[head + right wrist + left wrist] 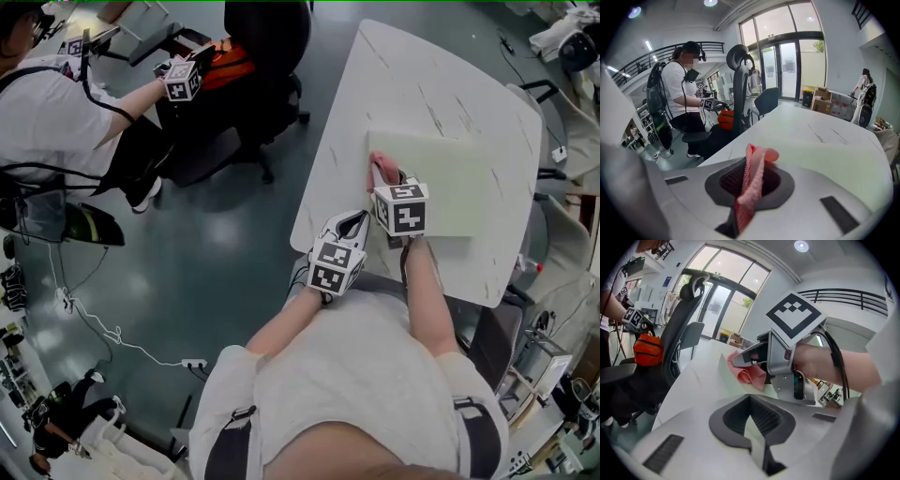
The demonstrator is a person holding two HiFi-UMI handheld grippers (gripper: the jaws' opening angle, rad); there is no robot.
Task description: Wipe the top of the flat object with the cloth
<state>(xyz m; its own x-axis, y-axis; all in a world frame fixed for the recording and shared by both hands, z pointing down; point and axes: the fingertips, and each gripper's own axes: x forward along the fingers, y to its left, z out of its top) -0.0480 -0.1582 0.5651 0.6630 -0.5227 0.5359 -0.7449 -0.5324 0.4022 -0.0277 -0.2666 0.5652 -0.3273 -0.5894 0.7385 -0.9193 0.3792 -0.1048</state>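
Observation:
A pale green flat board lies on the white table. My right gripper is shut on a pink cloth at the board's near left corner. In the right gripper view the cloth stands pinched between the jaws, with the board stretching out ahead. My left gripper sits by the table's near left edge, just left of the right one, shut with nothing in it. The left gripper view shows its closed jaws, and beyond them the right gripper with the cloth.
A black office chair with an orange item stands left of the table. Another person sits at the far left holding a marker cube. A cable and power strip lie on the floor.

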